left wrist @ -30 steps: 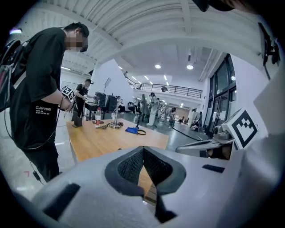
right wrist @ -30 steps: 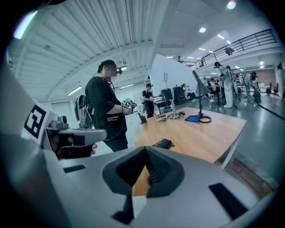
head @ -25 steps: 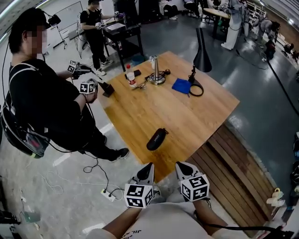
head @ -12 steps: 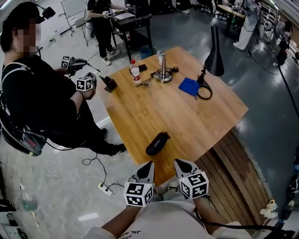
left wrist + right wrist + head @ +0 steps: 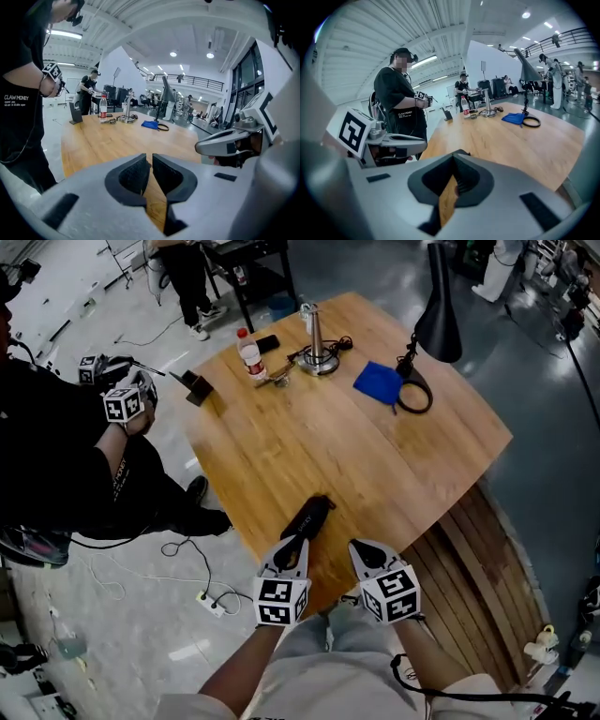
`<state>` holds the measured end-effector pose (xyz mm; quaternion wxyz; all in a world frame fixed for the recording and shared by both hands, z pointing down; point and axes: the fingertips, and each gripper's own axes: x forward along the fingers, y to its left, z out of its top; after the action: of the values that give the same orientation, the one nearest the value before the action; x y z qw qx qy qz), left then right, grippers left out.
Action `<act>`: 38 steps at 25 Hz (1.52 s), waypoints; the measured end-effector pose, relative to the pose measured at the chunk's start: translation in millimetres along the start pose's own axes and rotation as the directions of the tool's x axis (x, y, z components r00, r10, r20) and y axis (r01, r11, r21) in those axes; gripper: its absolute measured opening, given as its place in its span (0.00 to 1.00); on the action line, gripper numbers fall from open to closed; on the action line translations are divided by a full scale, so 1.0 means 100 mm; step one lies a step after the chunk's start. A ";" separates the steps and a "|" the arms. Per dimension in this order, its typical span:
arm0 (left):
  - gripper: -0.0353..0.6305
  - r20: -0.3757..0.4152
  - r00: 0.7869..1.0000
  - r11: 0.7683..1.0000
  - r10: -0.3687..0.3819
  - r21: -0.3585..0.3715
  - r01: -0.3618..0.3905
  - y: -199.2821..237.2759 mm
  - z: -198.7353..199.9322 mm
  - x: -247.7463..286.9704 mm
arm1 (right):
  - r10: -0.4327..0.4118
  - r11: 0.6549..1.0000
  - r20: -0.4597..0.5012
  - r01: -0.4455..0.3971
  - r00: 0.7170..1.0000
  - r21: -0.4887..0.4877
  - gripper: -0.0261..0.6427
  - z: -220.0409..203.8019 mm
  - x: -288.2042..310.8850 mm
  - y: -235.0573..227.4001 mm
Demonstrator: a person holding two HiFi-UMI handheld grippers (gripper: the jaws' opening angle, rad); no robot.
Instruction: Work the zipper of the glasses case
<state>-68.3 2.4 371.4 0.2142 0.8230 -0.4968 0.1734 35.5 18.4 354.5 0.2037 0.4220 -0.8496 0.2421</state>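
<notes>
- Grey polished floor (image 5: 525,381) fills a big workshop hall. A strip of wooden planks (image 5: 469,559) lies beside the table, and more benches and people stand far off.
- The pale wooden table (image 5: 375,465) is the work surface. Most of it is bare, and the clutter sits well away at its far side.
- A second person in black (image 5: 56,456) stands at the table's left edge holding their own pair of grippers, well apart from our work.
- At the far side stand a black desk lamp (image 5: 441,306), a blue cloth (image 5: 379,382), a metal stand (image 5: 314,343) and a bottle (image 5: 249,354).
- The black glasses case (image 5: 310,516) lies alone near our edge of the table, set at a slant, and it looks zipped up as far as we can tell.
- Our left gripper (image 5: 300,544) points at the near end of the case. We cannot tell whether it touches. Its jaws stand nearly together with a thin slit between them and only bare wood showing through.
- Our right gripper (image 5: 357,547) hovers just right of the case, apart from it, with its jaws closed tip to tip on nothing.
- We judge this to be the approach, with the zipper not yet worked.
- Next we need one gripper to open wide enough to pin the case body. The other must find the small zipper pull, which is too small to make out here, and pinch it.
</notes>
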 end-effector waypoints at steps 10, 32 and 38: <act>0.08 -0.201 0.975 0.995 0.099 0.034 -0.094 0.32 -0.49 0.76 | 0.050 0.999 -0.033 -0.050 0.998 0.014 0.04 -0.22 0.76 -0.44; 0.06 -0.357 0.908 0.923 -0.222 0.222 0.313 0.17 -0.84 0.66 | 0.483 0.657 -0.361 -0.603 0.798 -0.452 0.04 -0.28 1.63 -0.53; 0.06 -0.354 0.901 0.915 -0.251 0.217 0.340 0.15 -0.82 0.66 | 0.589 0.487 -0.556 -0.807 0.586 -0.335 0.04 -0.39 1.74 -0.47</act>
<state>-58.9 -9.6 476.5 0.2002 0.8717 -0.2949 0.3362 -18.2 -91.0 492.8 0.3526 -0.1017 -0.9225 0.1199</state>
